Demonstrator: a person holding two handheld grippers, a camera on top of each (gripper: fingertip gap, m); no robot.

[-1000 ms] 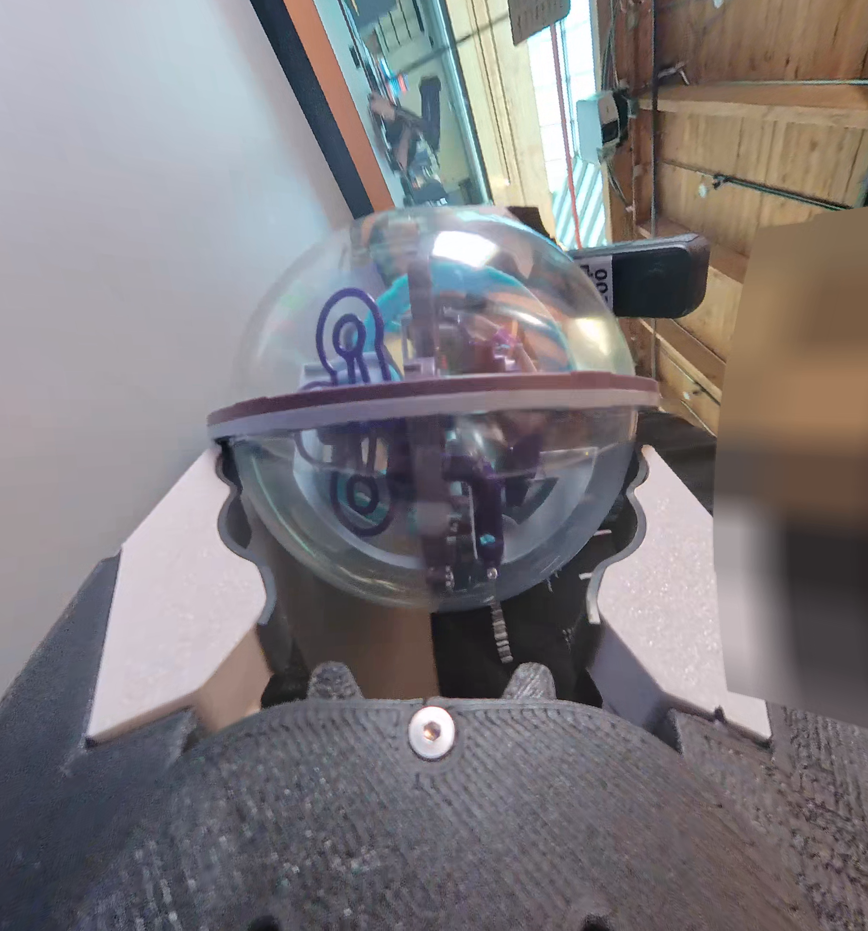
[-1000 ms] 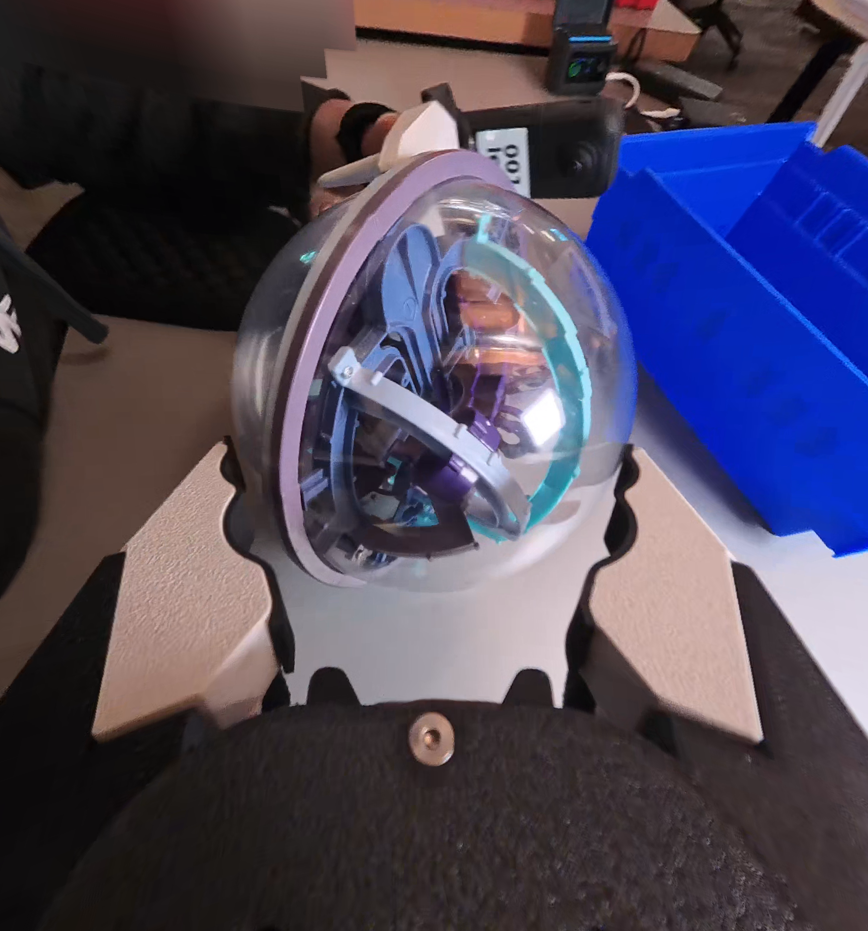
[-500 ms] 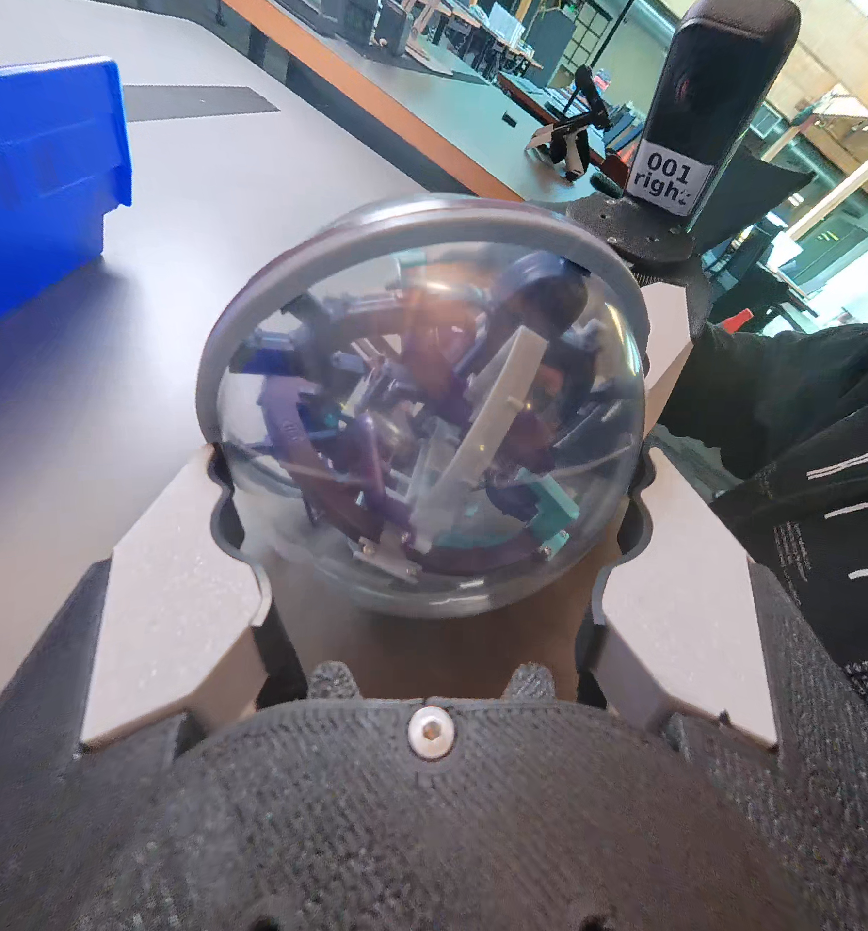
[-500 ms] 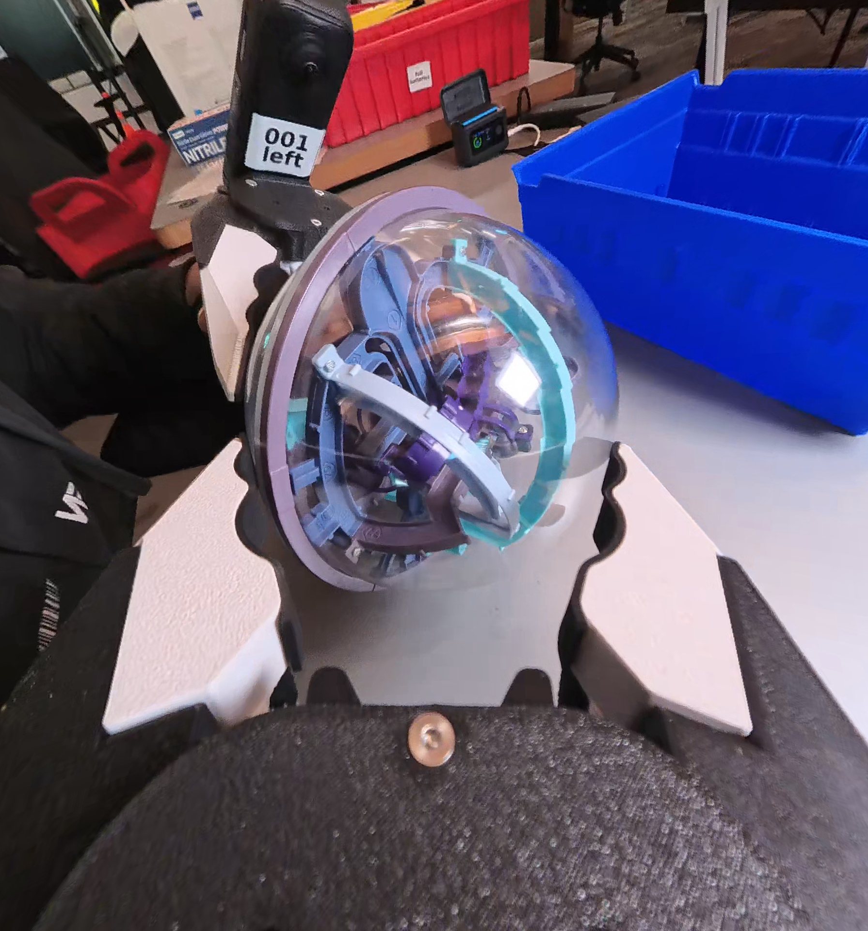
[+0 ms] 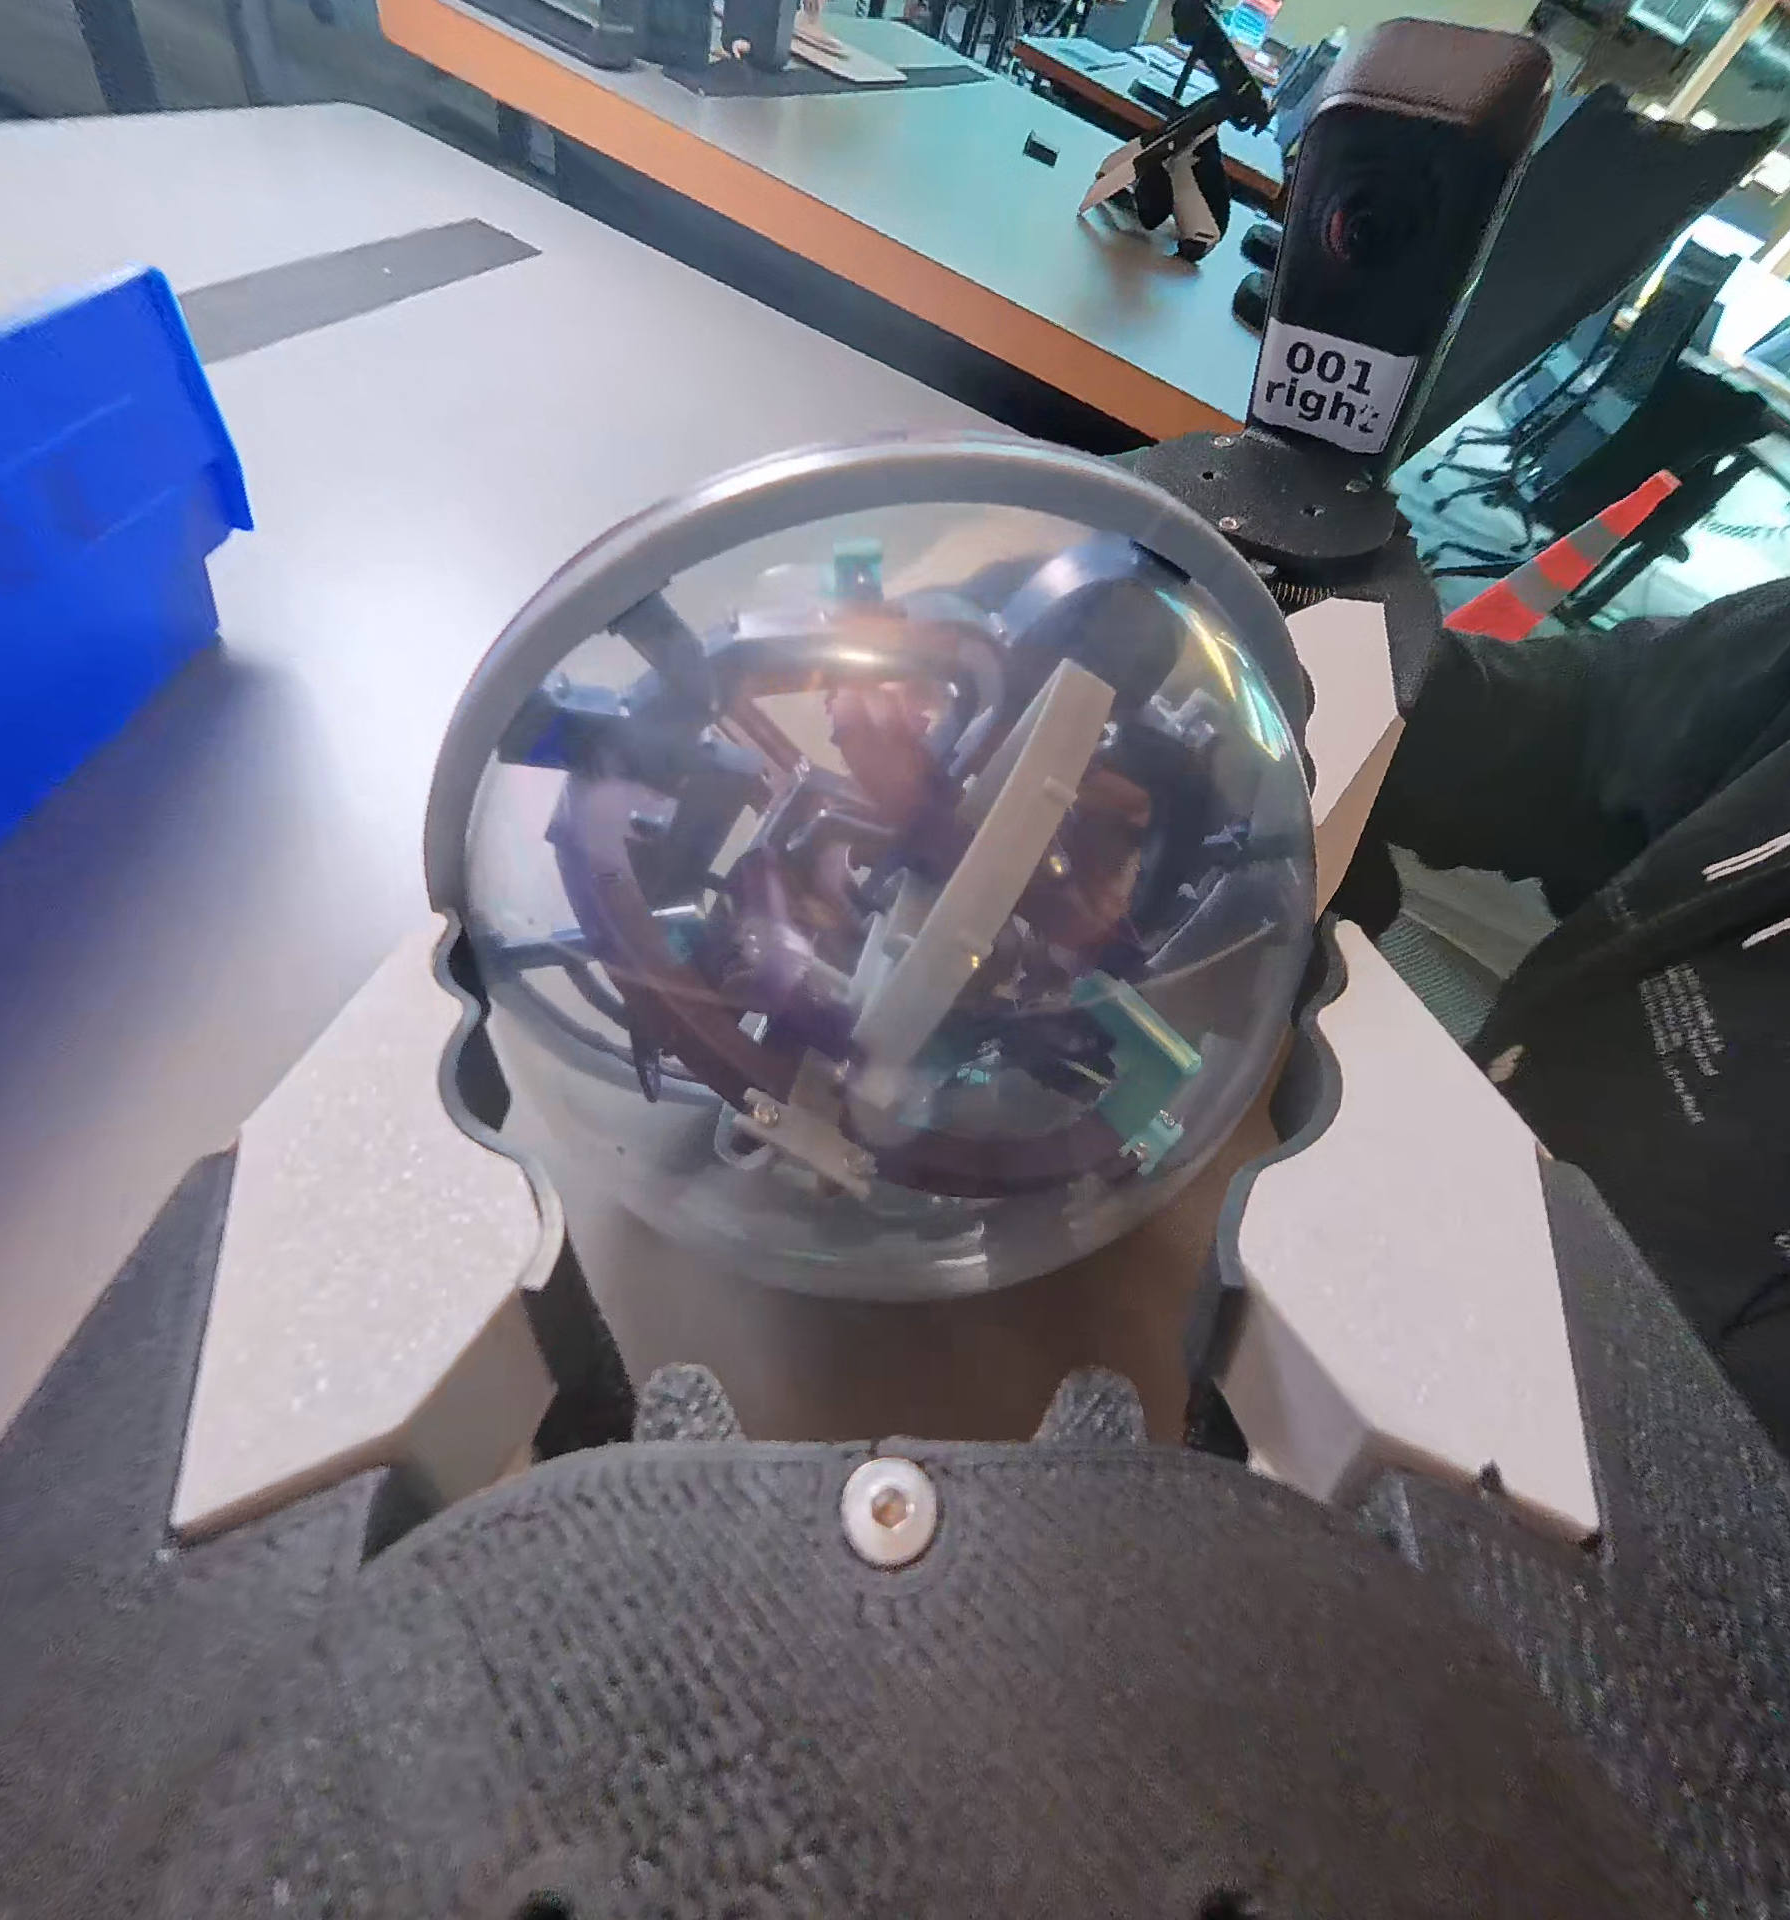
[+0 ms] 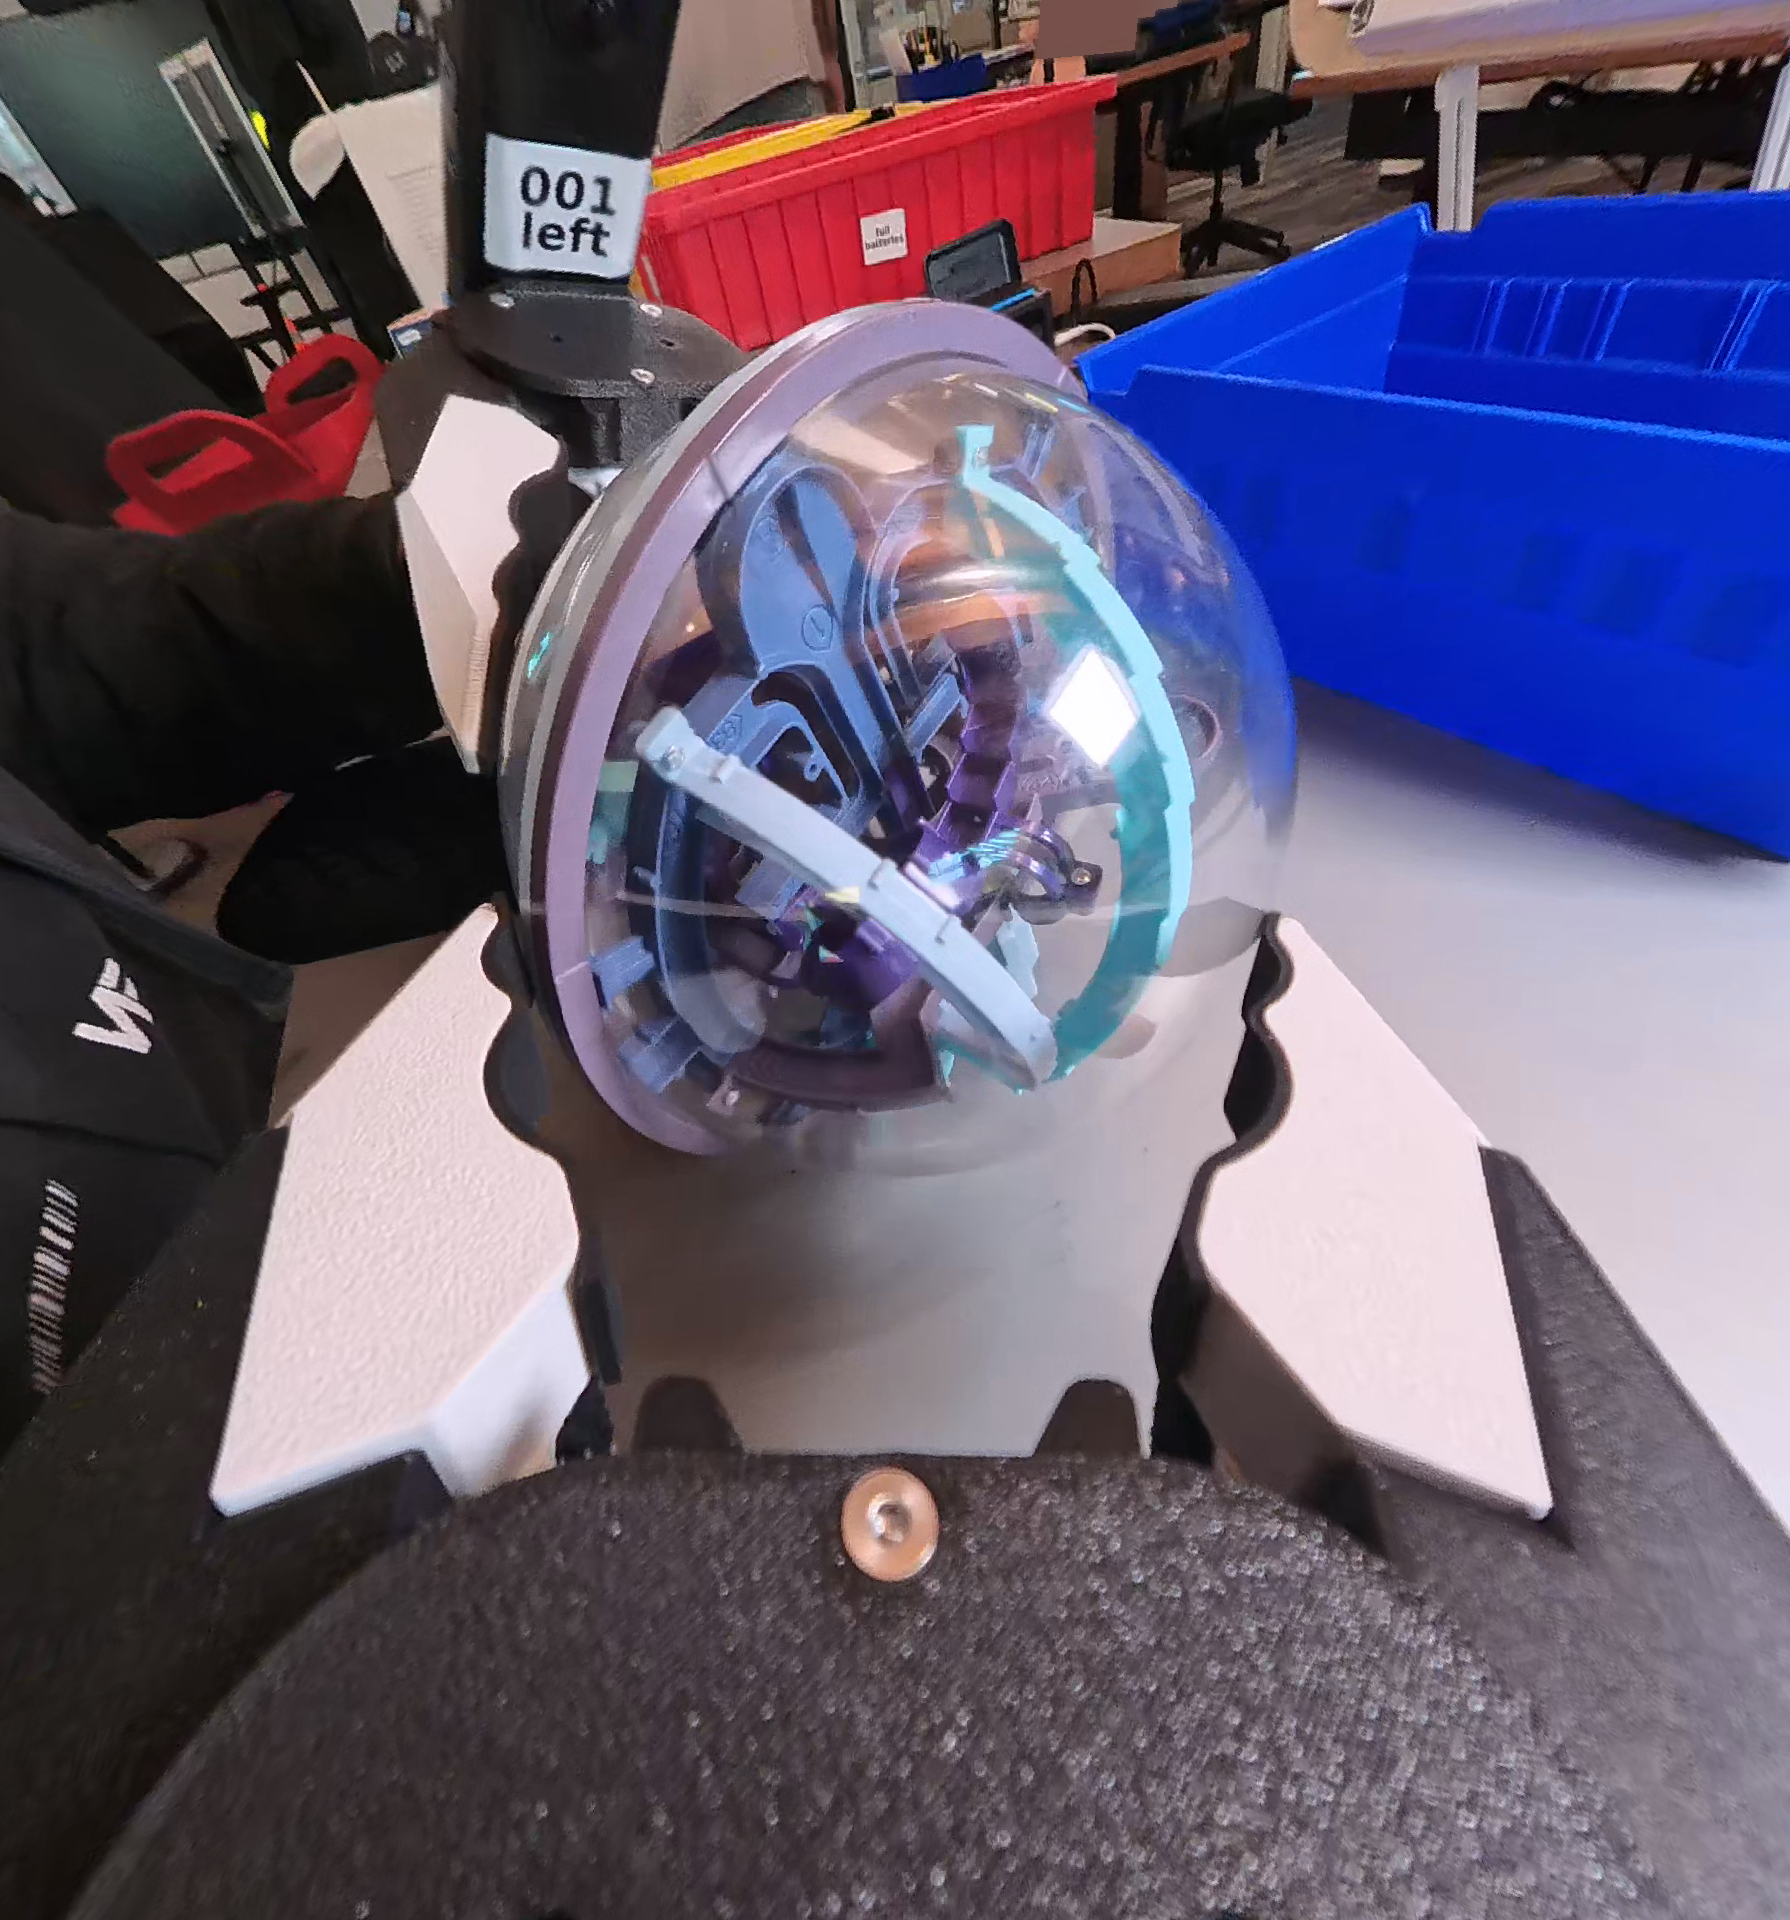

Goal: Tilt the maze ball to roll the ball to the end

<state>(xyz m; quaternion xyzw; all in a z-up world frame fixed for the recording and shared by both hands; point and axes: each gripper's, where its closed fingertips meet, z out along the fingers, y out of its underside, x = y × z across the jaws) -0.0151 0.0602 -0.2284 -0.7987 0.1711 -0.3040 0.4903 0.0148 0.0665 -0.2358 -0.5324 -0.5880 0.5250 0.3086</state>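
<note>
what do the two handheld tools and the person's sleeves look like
Each tool, left and right, has a black textured printed body with a silver screw, pale flat fingers edged by dark wavy pads, and a black camera bearing a white label. The sleeves are black.

I have my left gripper point(image 5: 880, 997) and right gripper point(image 6: 886, 997) clamped wide on the maze ball point(image 5: 870, 862), facing each other.
</note>
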